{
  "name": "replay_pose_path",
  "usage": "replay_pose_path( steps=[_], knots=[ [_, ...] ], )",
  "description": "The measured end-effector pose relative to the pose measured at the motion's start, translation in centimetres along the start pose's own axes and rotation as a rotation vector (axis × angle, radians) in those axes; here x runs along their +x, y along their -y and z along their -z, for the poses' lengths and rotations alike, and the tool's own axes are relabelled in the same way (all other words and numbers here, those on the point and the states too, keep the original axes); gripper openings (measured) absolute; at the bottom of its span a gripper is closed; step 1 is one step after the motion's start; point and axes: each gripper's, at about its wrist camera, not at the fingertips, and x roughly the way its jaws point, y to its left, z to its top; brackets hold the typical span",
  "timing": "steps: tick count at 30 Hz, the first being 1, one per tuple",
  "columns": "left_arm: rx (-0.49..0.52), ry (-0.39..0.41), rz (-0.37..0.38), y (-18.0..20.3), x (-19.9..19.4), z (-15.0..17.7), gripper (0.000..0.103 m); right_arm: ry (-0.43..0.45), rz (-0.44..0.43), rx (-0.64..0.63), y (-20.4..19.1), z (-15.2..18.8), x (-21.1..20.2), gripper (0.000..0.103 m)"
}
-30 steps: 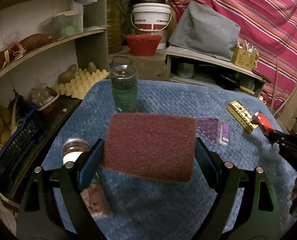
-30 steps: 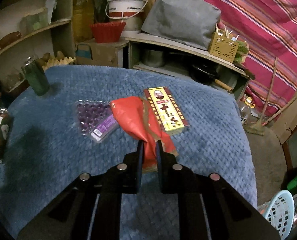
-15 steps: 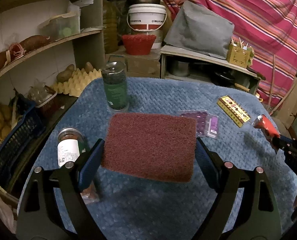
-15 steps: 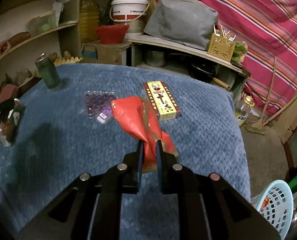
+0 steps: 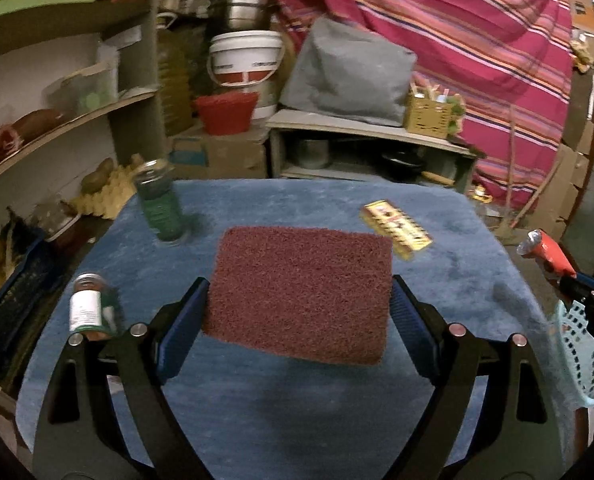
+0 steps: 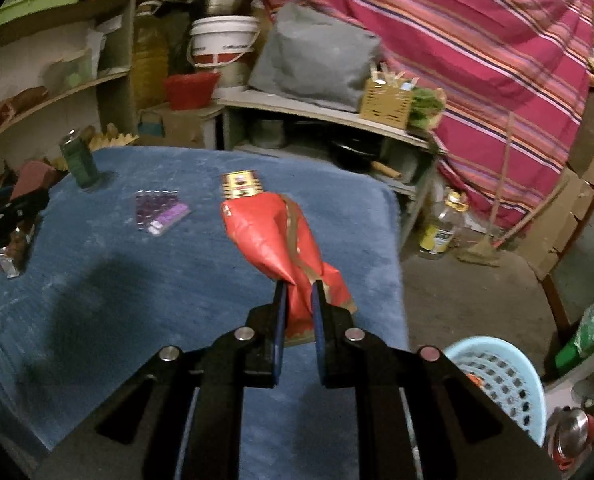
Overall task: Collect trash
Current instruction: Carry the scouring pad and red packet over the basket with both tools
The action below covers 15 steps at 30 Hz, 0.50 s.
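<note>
Nearer now, blue basket (image 6: pixel 501 380) sits beside right tool (image 6: pixel 297 300) gripping red wrapper (image 6: pixel 275 236).

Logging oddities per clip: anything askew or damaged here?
The red wrapper in the right tongs is crumpled and twisted. A small jar lies on its side near the blue cloth's left edge.

R hand-held gripper (image 6: pixel 297 292) pinches crumpled red wrapper (image 6: pixel 281 236) above table (image 6: pixel 137 288) near its right edge. Purple blister pack (image 6: pixel 160 212) & yellow box (image 6: pixel 242 185) lie toward far edge. Blue basket (image 6: pixel 501 376) on floor, beyond table's right edge.
</note>
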Motion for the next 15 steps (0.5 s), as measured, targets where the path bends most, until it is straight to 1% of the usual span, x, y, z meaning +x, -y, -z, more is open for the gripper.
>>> replay_pose_path(
  steps=[5, 9, 12, 15],
  knots=[
    [0.03, 0.014, 0.06, 5.0, -0.5, 0.0, 0.086, 0.005, 0.044, 0.036, 4.2, 1.6, -1.9, 0.013],
    [0.05, 0.011, 0.134, 9.4, -0.7, 0.2, 0.086, 0.003, 0.097, 0.082, 8.5, 3.3, -3.7, 0.013],
    [0.082, -0.001, 0.196, 13.5, -0.5, 0.6, 0.086, 0.001, 0.138, 0.121, 11.5, 4.6, -4.9, 0.013],
    [0.121, -0.004, 0.236, 16.9, -0.7, 1.2, 0.086, -0.002, 0.166, 0.167, 14.2, 6.0, -5.9, 0.013]
  ],
)
